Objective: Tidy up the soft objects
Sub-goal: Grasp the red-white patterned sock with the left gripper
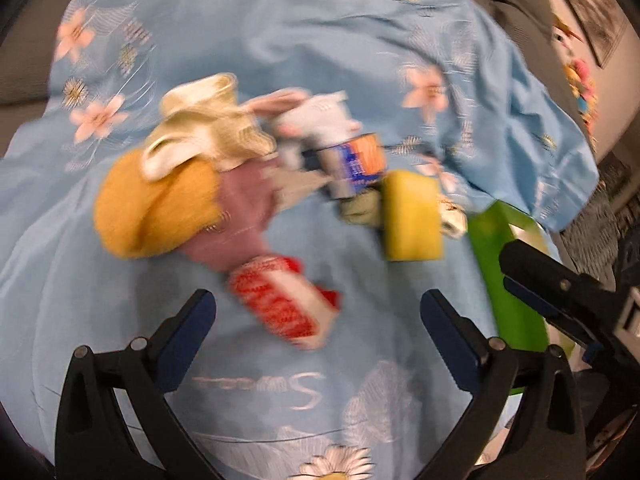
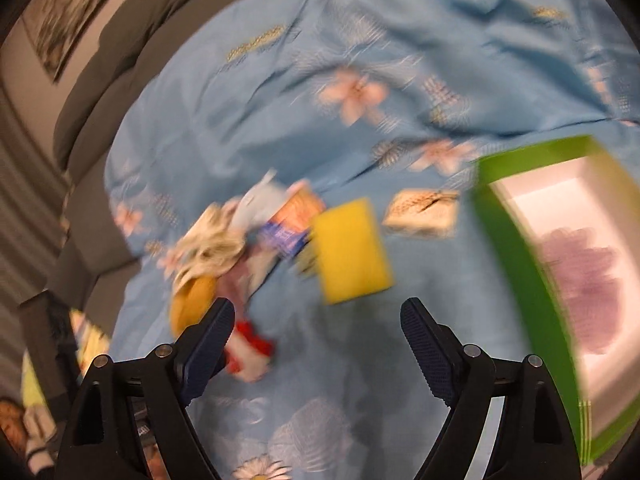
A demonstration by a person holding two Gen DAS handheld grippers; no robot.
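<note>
Hovering over the blue bedspread (image 1: 320, 40), both tongs are spread wide and pinching nothing. The left tongs (image 1: 318, 312) have the red-and-white cloth (image 1: 284, 304) lying just ahead, between the tips but untouched. It looks light and floppy, so a pinch across its bunched middle should gather enough fabric; an edge would likely slip out. Past it sit the mustard plush (image 1: 156, 208), a cream cloth (image 1: 204, 128) draped partly on it, and a can (image 1: 356, 164), the one hard thing in the heap. The right tongs (image 2: 318, 320) face the yellow sponge (image 2: 352, 250), just beyond their tips. It should squash and spring back, so gripping across the narrow sides looks best. To their right stands the green box (image 2: 532, 280), a purple soft thing (image 2: 580, 288) inside it.
</note>
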